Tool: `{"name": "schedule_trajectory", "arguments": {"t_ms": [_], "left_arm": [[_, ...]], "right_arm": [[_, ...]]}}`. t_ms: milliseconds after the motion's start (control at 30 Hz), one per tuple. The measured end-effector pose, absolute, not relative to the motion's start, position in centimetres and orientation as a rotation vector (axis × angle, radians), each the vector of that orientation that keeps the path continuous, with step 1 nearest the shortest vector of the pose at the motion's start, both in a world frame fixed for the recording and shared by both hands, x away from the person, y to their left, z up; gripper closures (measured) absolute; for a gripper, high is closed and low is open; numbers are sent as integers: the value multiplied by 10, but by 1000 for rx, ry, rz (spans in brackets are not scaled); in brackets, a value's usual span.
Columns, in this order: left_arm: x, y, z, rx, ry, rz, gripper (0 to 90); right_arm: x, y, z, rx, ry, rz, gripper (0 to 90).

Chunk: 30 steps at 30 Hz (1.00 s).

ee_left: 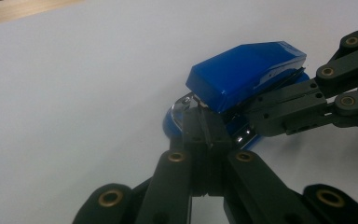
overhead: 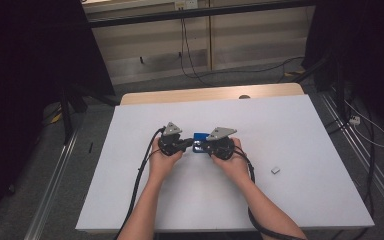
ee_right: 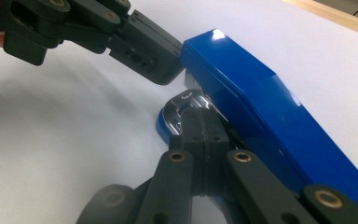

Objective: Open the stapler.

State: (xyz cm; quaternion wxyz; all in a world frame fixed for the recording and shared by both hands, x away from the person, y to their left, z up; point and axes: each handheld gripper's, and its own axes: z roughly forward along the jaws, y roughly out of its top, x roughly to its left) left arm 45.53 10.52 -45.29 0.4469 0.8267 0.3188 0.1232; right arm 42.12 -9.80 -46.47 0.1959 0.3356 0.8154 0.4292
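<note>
A blue stapler (overhead: pixel 198 136) lies on the white table (overhead: pixel 290 125) between my two grippers. In the left gripper view, my left gripper (ee_left: pixel 204 123) is shut, its tips against the front end of the stapler (ee_left: pixel 247 74), by the shiny metal plate. My right gripper (ee_right: pixel 199 119) is shut too. Its tips rest on the metal plate of the stapler (ee_right: pixel 261 107) base, under the raised blue top. From the right, the right gripper (ee_left: pixel 265 114) reaches in between the top and the base. The left gripper (ee_right: pixel 165 63) touches the stapler's nose.
A small pale block (overhead: pixel 275 170) lies on the table to the right of the hands. A wooden strip (overhead: pixel 210 94) runs along the table's far edge. Cables trail from both grippers toward the near edge.
</note>
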Motion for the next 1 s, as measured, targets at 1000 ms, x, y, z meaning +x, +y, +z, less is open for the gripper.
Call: {"name": "schedule_trajectory", "arguments": {"t_ms": [1000], "left_arm": [[450,97,-427,1906,748,290,900]], "right_arm": [[425,-96,-459,1017,2199,1300,900]]}}
